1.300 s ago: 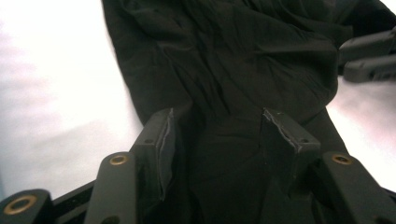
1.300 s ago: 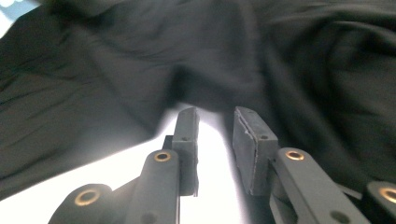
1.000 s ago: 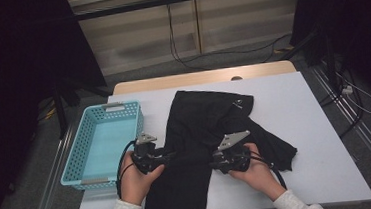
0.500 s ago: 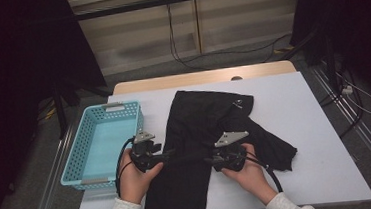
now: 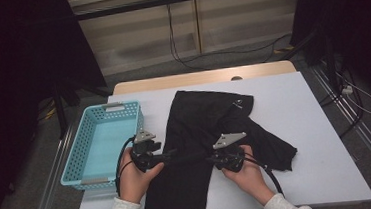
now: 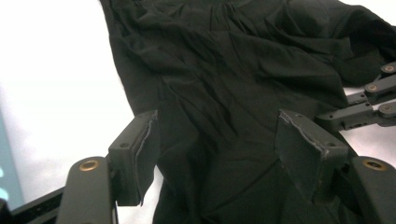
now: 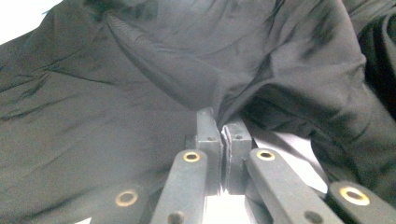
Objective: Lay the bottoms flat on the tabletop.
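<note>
Scene: a person at a white table [image 5: 321, 139] works two hand-held grippers over a black garment [image 5: 200, 128], seen from the high view.

Garment: the dark cloth lies crumpled across the middle of the table, running from 12 o'clock down to the near edge at 6 o'clock, with a loose flap spread out toward 4 o'clock.

Left gripper [image 6: 215, 154]: its jaws stand released and wide apart, having just been opening; black fabric lies between and beneath them, but the pads [image 6: 144, 154] are not pressing on it. In the high view it sits at the garment's 9 o'clock edge, held in the left hand [image 5: 134, 176].

Right gripper [image 7: 223, 140]: its jaws are clenched tight, having just been closing, and a fold of the black garment is pinched between the pads at their tips. In the high view it sits at the cloth's 4 o'clock side, in the right hand [image 5: 246, 172].

Basket: a light blue plastic basket [image 5: 83, 142] stands at 9 o'clock on the table, just beside the left gripper.
</note>
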